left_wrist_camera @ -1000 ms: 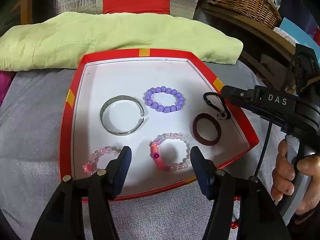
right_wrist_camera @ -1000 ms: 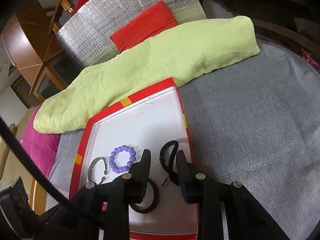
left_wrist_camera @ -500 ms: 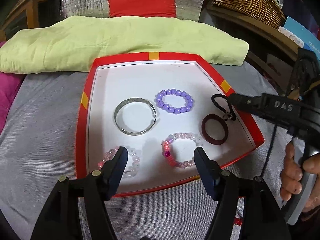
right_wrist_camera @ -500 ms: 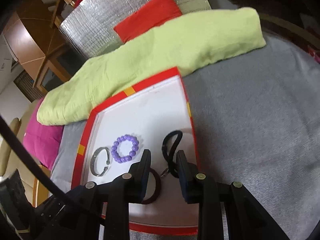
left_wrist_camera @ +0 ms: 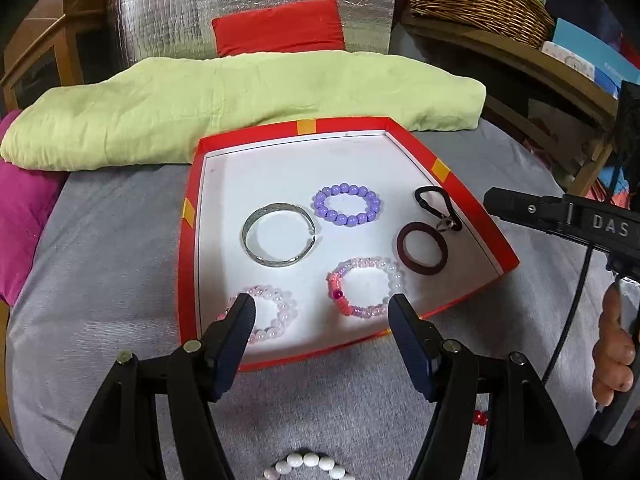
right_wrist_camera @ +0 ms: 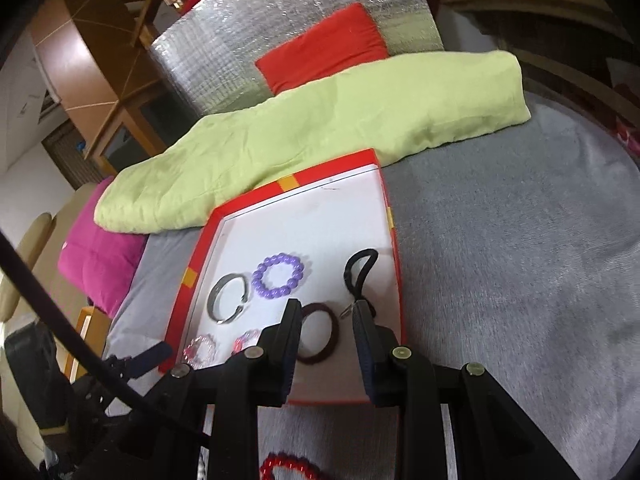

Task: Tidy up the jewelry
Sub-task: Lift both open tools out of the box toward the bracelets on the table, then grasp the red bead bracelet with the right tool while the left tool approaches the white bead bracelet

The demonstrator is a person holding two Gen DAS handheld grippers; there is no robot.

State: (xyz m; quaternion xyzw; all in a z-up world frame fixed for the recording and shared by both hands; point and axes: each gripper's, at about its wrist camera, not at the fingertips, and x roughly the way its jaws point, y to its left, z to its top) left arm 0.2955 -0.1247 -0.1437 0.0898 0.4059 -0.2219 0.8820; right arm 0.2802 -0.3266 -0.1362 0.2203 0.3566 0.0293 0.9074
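Observation:
A red box with a white floor (left_wrist_camera: 191,248) (right_wrist_camera: 394,240) lies on the grey cloth. In it lie a silver bangle (left_wrist_camera: 279,234) (right_wrist_camera: 227,298), a purple bead bracelet (left_wrist_camera: 346,204) (right_wrist_camera: 278,275), a black cord loop (left_wrist_camera: 437,208) (right_wrist_camera: 358,272), a maroon ring (left_wrist_camera: 422,247) (right_wrist_camera: 320,334), a pink-and-clear bead bracelet (left_wrist_camera: 365,287) and a pale pink bead bracelet (left_wrist_camera: 266,316). My left gripper (left_wrist_camera: 322,312) is open and empty above the box's near edge. My right gripper (right_wrist_camera: 326,310) is open and empty over the box's near right corner.
A light green folded cloth (left_wrist_camera: 224,108) lies behind the box, with a red cushion (left_wrist_camera: 280,28) and foil sheet beyond. A white bead bracelet (left_wrist_camera: 308,466) and a red bead bracelet (right_wrist_camera: 288,468) lie on the cloth near me. A wicker basket (left_wrist_camera: 476,0) stands back right.
Both grippers have drawn back from the box. The right gripper has opened wider and no longer straddles the black cord loop, which stays in the box. A white bracelet has come into view.

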